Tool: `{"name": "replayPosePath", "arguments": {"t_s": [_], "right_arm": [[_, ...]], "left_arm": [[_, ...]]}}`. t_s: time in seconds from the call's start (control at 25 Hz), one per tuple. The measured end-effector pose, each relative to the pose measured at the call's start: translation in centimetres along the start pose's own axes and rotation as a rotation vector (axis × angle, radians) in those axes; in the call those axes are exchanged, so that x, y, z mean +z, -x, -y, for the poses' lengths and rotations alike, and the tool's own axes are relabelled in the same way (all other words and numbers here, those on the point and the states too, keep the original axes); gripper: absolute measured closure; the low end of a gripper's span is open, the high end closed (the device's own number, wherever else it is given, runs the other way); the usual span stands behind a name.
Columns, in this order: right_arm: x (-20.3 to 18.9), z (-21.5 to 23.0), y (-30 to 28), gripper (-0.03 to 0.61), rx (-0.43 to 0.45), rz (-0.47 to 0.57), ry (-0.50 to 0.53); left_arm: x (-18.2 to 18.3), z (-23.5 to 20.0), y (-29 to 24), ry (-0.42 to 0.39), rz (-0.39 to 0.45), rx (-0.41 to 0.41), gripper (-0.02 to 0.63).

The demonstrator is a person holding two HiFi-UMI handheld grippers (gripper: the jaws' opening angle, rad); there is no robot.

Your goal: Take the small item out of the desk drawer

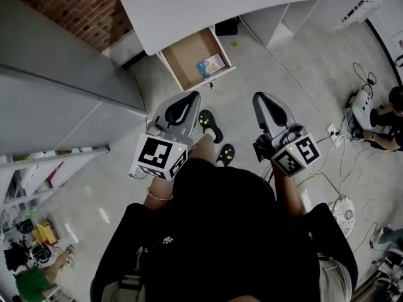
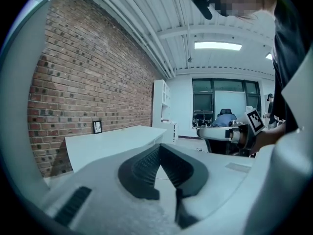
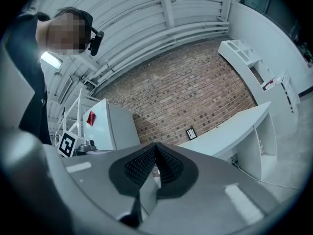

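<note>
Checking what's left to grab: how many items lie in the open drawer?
1: a small blue-and-white item at the right side of the drawer as the head view shows it, near its front. The desk top may hide more at the back.

Brightly and evenly lit from a ceiling light panel (image 2: 217, 45); pale glare streaks on the floor (image 1: 104, 214). Bends hard and darkens toward both gripper views' edges; softens in the close foreground.
</note>
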State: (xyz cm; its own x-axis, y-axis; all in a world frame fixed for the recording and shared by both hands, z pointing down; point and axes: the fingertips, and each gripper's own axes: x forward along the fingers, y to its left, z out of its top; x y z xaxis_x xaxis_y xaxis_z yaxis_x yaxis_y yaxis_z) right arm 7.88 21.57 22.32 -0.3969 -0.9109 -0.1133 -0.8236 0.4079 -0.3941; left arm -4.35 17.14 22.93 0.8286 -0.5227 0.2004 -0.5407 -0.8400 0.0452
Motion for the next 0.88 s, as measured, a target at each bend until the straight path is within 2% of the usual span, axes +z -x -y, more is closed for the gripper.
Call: {"name": "replayPosePath", "arguments": {"t_s": [0.48, 0.72, 0.88], "right_arm": [[0.5, 3.3, -4.9, 0.572, 0.002, -0.041, 0.025], [0.4, 4.3, -8.1, 0.572, 0.007, -0.073, -0.022], [-0.2, 6.1, -9.5, 0.572, 0.008, -0.089, 0.029]], "left_arm": [[-0.2, -4.7, -3.7, 0.022, 0.004, 0.014, 0.620], [-0.8, -7.7, -5.1, 0.042, -0.018, 0.035, 0.620], [-1.5, -9.1, -6.3, 0.051, -0.041, 0.032, 0.620]]}}
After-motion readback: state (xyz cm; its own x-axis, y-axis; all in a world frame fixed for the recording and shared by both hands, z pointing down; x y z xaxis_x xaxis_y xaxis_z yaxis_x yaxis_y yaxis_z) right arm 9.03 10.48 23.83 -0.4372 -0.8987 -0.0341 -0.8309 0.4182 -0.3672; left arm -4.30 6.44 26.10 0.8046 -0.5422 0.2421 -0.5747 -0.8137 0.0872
